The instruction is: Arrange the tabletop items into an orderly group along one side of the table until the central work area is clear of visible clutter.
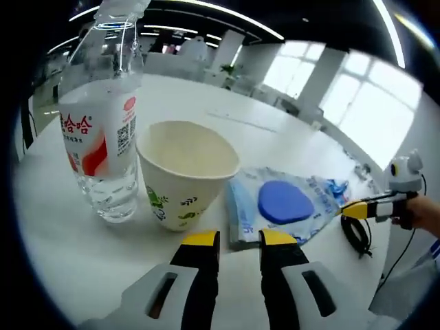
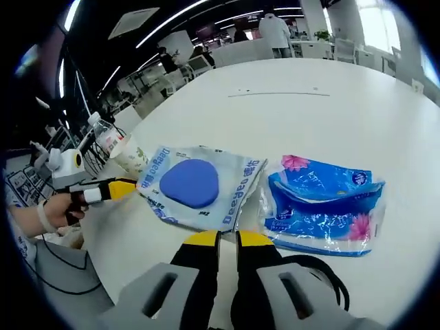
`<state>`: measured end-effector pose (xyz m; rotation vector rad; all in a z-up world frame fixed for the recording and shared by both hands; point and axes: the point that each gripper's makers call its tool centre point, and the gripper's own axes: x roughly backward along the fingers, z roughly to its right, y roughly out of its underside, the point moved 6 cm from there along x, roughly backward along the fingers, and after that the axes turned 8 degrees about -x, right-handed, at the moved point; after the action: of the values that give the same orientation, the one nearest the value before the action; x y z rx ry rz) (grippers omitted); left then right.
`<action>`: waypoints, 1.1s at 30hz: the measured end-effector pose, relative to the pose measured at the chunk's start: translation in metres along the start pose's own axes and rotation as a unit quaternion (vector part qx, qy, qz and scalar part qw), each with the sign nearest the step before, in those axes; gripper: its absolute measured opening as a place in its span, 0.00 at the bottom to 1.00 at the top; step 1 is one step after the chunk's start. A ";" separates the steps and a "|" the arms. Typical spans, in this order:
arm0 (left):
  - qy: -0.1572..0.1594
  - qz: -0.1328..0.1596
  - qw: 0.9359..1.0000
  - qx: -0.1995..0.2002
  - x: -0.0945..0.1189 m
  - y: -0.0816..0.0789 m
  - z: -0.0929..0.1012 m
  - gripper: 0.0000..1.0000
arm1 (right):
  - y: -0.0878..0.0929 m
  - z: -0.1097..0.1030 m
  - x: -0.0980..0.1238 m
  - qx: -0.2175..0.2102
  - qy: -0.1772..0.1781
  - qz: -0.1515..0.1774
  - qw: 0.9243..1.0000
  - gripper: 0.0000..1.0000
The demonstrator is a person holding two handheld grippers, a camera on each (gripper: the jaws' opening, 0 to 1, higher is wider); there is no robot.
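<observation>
A clear water bottle (image 1: pixel 103 137) with a red-and-white label stands at the left, with a cream paper cup (image 1: pixel 185 172) beside it. To their right lies a flat tissue pack with a blue oval (image 1: pixel 282 203). My left gripper (image 1: pixel 239 240) is open just short of the pack's near corner, with nothing between its fingers. In the right gripper view the same pack (image 2: pixel 196 184) lies just beyond my right gripper (image 2: pixel 227 239), whose jaws stand almost together and hold nothing. A second blue tissue pack with pink flowers (image 2: pixel 323 206) lies to the right of it.
The white round table (image 2: pixel 330 110) stretches away bare behind the items. A black cable (image 1: pixel 356 234) lies near the table's edge. A hand (image 2: pixel 55 206) holds the left gripper (image 2: pixel 103 191), with the bottle (image 2: pixel 106 141) and cup (image 2: pixel 130 158) behind. A person (image 2: pixel 275 31) stands far off.
</observation>
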<state>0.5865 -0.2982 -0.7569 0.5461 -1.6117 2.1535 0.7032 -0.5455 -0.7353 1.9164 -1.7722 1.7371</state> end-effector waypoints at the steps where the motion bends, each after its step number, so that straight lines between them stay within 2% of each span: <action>1: 0.002 0.005 1.000 -0.003 0.002 -0.001 0.000 0.15 | 0.001 0.001 0.002 0.005 0.000 0.002 1.000 0.03; 5: 0.006 0.012 1.000 -0.008 0.007 -0.002 0.000 0.13 | 0.003 0.006 0.012 0.006 0.013 0.021 1.000 0.02; 9: 0.023 0.015 1.000 -0.012 0.010 -0.004 0.003 0.22 | 0.004 0.006 0.019 0.011 0.011 0.033 0.999 0.07; 12: 0.042 0.006 0.999 -0.030 0.011 -0.001 0.004 0.27 | 0.005 0.004 0.020 0.023 0.000 0.034 0.999 0.13; 18: 0.058 0.012 0.997 -0.048 0.021 -0.008 0.002 0.41 | 0.005 0.000 0.025 0.038 -0.002 0.035 0.999 0.37; 22: 0.060 0.019 0.997 -0.048 0.030 -0.012 -0.001 0.43 | 0.006 -0.003 0.029 0.050 -0.004 0.035 0.998 0.56; 29: 0.063 0.015 0.996 -0.066 0.046 -0.012 -0.003 0.56 | 0.013 -0.012 0.038 0.071 -0.012 0.035 0.997 0.73; 33: 0.067 0.016 0.995 -0.072 0.054 -0.012 -0.003 0.72 | 0.018 -0.019 0.042 0.078 -0.021 0.033 0.996 0.79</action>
<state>0.5465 -0.2882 -0.7197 0.3274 -1.6953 2.0290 0.6674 -0.5690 -0.7100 1.9872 -1.7825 1.9250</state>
